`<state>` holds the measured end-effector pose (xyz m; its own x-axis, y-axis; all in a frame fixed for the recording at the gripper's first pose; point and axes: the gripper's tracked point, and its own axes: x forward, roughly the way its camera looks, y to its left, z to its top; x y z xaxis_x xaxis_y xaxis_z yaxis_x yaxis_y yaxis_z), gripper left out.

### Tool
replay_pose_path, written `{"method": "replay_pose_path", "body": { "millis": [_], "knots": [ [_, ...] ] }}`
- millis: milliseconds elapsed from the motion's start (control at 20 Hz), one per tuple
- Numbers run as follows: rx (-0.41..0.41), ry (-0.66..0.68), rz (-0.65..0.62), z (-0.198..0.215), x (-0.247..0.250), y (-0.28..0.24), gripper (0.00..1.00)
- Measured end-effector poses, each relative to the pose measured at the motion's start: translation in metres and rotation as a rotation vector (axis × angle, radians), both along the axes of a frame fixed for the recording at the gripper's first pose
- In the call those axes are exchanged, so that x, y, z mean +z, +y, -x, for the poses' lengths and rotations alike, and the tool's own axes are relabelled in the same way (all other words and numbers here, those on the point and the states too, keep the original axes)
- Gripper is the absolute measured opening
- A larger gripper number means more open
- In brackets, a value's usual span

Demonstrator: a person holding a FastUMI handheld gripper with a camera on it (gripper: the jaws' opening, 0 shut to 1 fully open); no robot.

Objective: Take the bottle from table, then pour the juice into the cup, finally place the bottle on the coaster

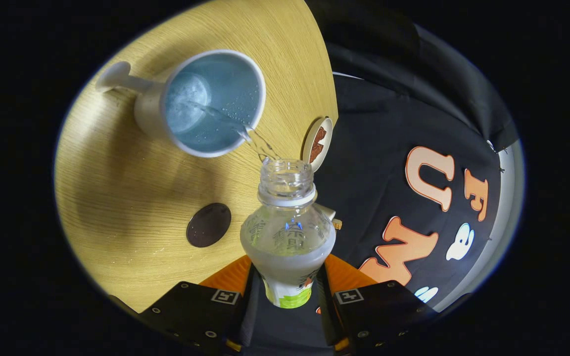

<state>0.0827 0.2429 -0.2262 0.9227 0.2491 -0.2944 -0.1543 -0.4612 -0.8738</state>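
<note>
Hand-held gripper (287, 282) clamped on clear plastic bottle (287, 232), pouring into white handled cup (206, 104). Next: upright it, set on dark round coaster (209, 225) near cup.

place: a staged recording booth, not a lived-in room | walls: black cloth (389, 163) hangs draped right behind my round wood-grain table (117, 198) | props: on the table I see a cup (206, 106), a dark round coaster (209, 224), a small dish (317, 143) near the edge | my fingers (233, 277): pressed on a clear bottle (287, 232), tilted toward the cup
</note>
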Motion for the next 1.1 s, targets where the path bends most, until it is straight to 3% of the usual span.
{"method": "replay_pose_path", "body": {
  "millis": [1100],
  "knots": [
    [0.028, -0.023, 0.078, 0.0001, 0.0054, 0.0085, 0.55]
  ]
}}
